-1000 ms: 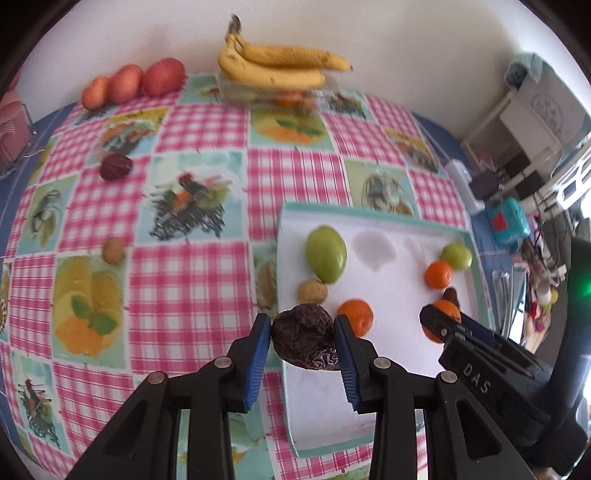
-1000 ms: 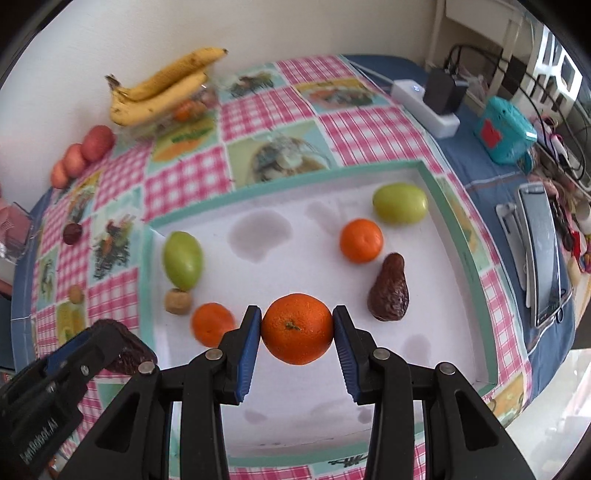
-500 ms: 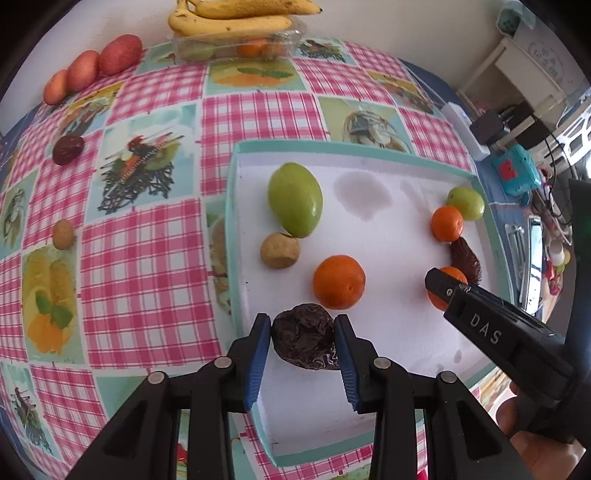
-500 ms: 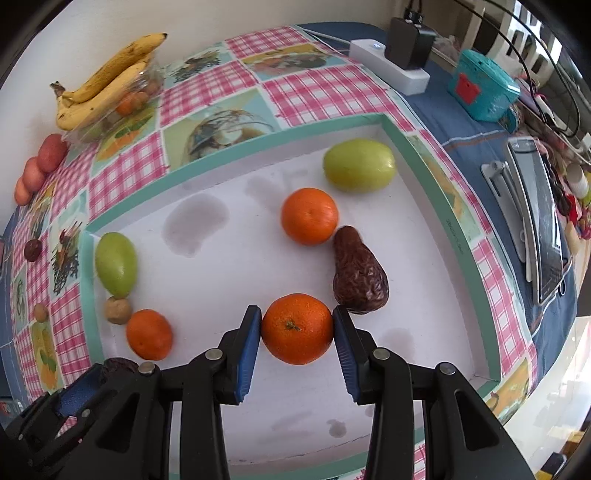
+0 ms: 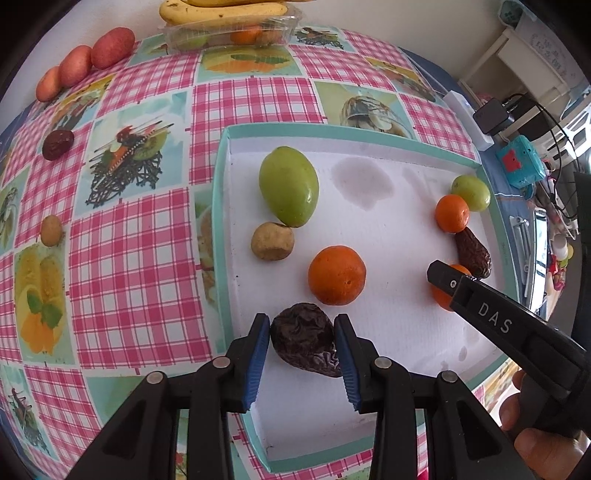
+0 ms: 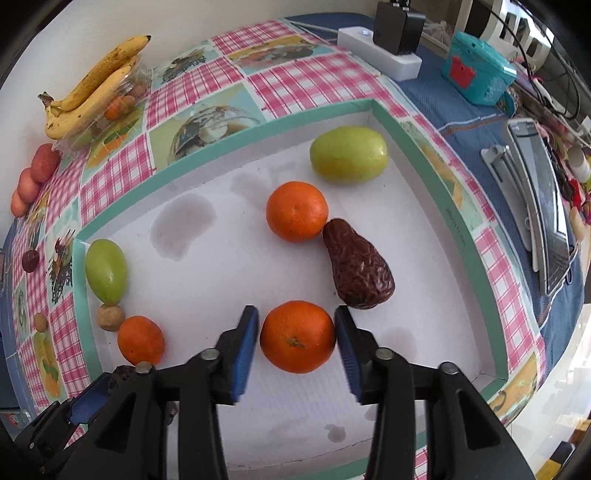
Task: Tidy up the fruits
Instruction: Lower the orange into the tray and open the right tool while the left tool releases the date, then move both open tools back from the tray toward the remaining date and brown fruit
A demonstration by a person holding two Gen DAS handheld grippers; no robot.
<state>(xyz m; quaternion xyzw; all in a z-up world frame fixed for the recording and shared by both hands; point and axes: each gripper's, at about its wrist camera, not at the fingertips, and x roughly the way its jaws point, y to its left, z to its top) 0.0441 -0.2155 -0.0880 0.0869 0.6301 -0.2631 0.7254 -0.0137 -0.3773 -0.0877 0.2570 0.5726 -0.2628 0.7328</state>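
Note:
My left gripper [image 5: 301,341] is shut on a dark wrinkled fruit [image 5: 306,332], low over the front left part of the white tray with a teal rim [image 5: 221,221]. In the right wrist view my right gripper [image 6: 297,334] stands slightly open around an orange [image 6: 297,336] that rests on the tray [image 6: 461,236]; a thin gap shows at the left pad. On the tray also lie a second dark wrinkled fruit [image 6: 358,273], two more oranges [image 6: 297,210] [image 6: 140,339], two green fruits [image 6: 349,155] [image 6: 107,269] and a small brown fruit [image 6: 110,316].
On the checked tablecloth left of the tray lie a small brown fruit [image 5: 51,230], a dark red fruit [image 5: 57,144] and three red fruits [image 5: 110,47]. Bananas [image 5: 225,13] sit on a clear box at the back. A power strip [image 6: 380,59], a teal device [image 6: 476,72] and a phone [image 6: 543,206] lie to the right.
Both grippers came lower and further in over the tray. The right gripper's jaws have parted a little and the orange has settled onto the tray. The left still grips the dark fruit.

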